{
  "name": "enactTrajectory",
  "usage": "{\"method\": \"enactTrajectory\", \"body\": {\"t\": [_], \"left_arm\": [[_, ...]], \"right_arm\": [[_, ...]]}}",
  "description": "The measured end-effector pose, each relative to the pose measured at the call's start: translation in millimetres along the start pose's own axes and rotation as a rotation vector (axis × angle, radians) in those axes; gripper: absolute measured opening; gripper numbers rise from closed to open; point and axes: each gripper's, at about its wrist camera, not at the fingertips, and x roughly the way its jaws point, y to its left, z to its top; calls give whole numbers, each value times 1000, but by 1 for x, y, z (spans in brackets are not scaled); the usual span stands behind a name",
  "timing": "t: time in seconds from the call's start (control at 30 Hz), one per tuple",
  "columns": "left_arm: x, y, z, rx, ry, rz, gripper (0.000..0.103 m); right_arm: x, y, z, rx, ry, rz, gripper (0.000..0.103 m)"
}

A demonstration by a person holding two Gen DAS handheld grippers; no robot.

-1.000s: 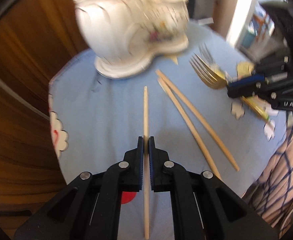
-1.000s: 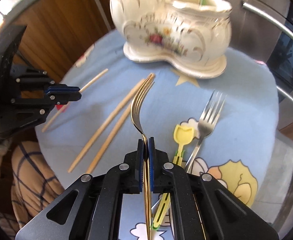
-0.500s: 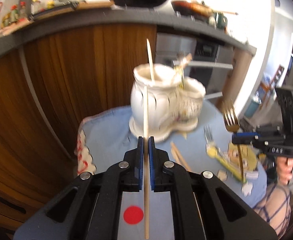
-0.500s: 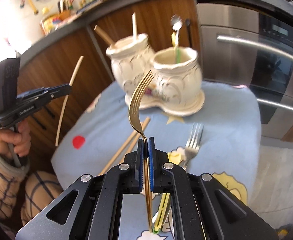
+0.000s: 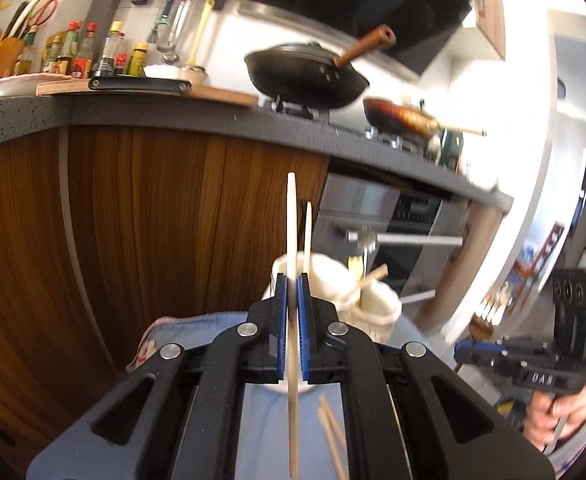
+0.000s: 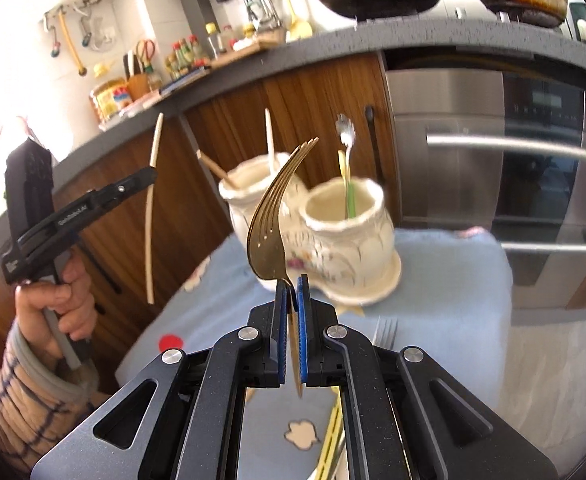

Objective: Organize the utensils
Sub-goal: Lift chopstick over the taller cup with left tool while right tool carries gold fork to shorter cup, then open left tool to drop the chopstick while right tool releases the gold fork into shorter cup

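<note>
The left gripper [image 5: 292,292] clenches a chopstick [image 5: 291,240] and the right gripper [image 6: 291,292] a gold fork [image 6: 271,216], both raised near the two-pot holder [image 6: 333,232], which already has some utensils, while probably two chopsticks [image 5: 331,432] and a silver fork [image 6: 385,330] remain on the cloth [image 6: 433,280].

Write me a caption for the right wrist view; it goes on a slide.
Right gripper lifts a gold fork before the two-cup ceramic holder; left gripper carries a chopstick.
</note>
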Motion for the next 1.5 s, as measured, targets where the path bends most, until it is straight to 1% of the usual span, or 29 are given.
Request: {"method": "enactTrajectory", "body": {"t": [0.07,0.17,0.27,0.4,0.57,0.7,0.87,0.97,1.07,1.33,1.5], "left_arm": [[2,5,7,-25,-33,-8,5],[8,11,17,-53,-61,-4,5],[13,16,28,-75,-97,-8,5],[18,15,40,-77,-150,-12,5],[21,9,55,-68,-250,-22,5],[26,1,67,-43,-316,-29,5],[44,-6,68,-42,-344,-33,5],[59,-7,62,-49,-334,-35,5],[74,-4,53,-55,-296,-29,5],[102,3,27,-33,-122,9,5],[110,1,15,-2,-48,22,5]], "right_arm": [[-3,1,9,-5,-35,2,6],[-8,0,27,2,-92,18,6],[-12,0,43,-8,-140,12,6],[-15,0,65,-19,-199,11,6],[-16,-2,89,-27,-267,9,6],[-12,-7,99,-32,-283,-8,6],[-2,-9,104,-58,-287,-64,6],[10,-13,101,-66,-267,-91,6],[21,-15,97,-75,-240,-106,6],[55,-19,83,-90,-120,-117,6],[74,-22,75,-88,-68,-118,6]]}}
